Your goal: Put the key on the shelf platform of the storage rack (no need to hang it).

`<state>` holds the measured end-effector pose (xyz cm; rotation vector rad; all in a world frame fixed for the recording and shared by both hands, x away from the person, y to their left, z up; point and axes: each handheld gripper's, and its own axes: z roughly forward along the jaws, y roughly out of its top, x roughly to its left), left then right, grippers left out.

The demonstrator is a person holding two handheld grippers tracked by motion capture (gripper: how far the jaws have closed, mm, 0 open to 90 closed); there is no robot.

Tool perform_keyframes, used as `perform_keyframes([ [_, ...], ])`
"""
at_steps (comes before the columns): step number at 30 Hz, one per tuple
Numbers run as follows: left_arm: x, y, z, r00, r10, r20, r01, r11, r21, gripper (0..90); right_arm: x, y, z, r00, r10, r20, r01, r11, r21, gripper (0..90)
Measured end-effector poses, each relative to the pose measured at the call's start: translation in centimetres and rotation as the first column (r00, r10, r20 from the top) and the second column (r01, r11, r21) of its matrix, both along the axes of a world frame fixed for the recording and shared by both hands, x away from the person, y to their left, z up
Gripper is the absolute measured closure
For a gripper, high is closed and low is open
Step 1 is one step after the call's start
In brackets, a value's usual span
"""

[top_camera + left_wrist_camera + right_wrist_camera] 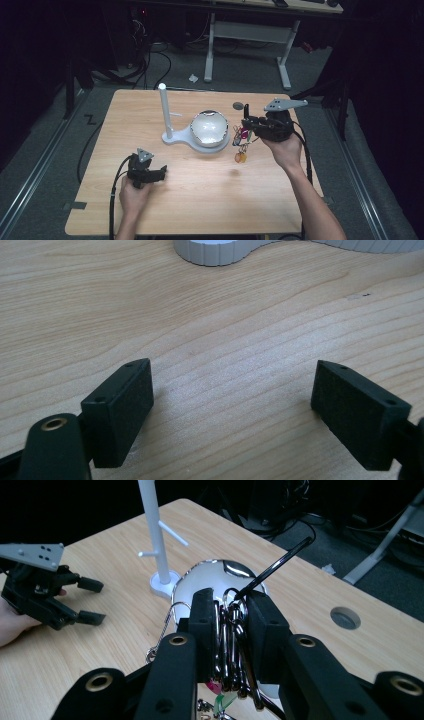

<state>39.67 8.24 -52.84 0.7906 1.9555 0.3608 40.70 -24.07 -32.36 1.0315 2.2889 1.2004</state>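
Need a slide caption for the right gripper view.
Right gripper clamps a bunch of key rings above the white stand.

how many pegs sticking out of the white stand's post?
2. Both show in the right gripper view on the white post: a longer peg angling up to one side, and a shorter peg lower down on the other side. One behind the post could be hidden.

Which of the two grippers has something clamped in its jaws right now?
The right gripper: its jaws are shut on a bunch of metal key rings. The left gripper stands open over bare table.
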Motion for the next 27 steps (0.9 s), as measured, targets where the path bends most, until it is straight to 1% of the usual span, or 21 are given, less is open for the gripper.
perform_keyframes([
  [1,0.0,0.0,0.0,1.0000,0.000,0.000,0.000,1.0000,0.000,17.5,0.0,0.0,0.0,1.0000,0.000,0.000,0.000,1.0000,0.000,75.2],
  [2,0.0,0.0,0.0,1.0000,0.000,-0.001,0.000,1.0000,-0.001,17.5,0.4,0.4,0.4,1.0000,0.007,0.004,-0.007,1.0000,0.004,75.2],
  [6,0.0,0.0,0.0,1.0000,-0.001,0.000,0.001,1.0000,0.001,17.5,0.8,0.8,1.0,0.9999,0.010,0.002,-0.010,0.9999,0.010,75.2],
  [10,0.0,0.0,0.0,1.0000,-0.005,0.003,0.005,1.0000,0.004,17.5,1.9,1.6,1.8,0.9998,0.020,0.002,-0.020,0.9997,0.013,75.2],
  [12,0.0,0.0,0.0,1.0000,-0.006,0.003,0.005,1.0000,0.004,17.5,2.1,1.7,1.9,0.9998,0.020,0.000,-0.020,0.9997,0.016,75.1],
  [20,0.0,0.0,0.0,1.0000,-0.007,0.003,0.007,1.0000,0.005,17.5,3.7,2.8,2.7,0.9998,0.018,-0.009,-0.018,0.9996,0.022,75.2],
  [27,0.0,0.0,0.0,1.0000,-0.007,0.003,0.007,1.0000,0.005,17.5,4.7,3.4,3.0,0.9997,0.019,-0.015,-0.019,0.9995,0.027,75.2],
])
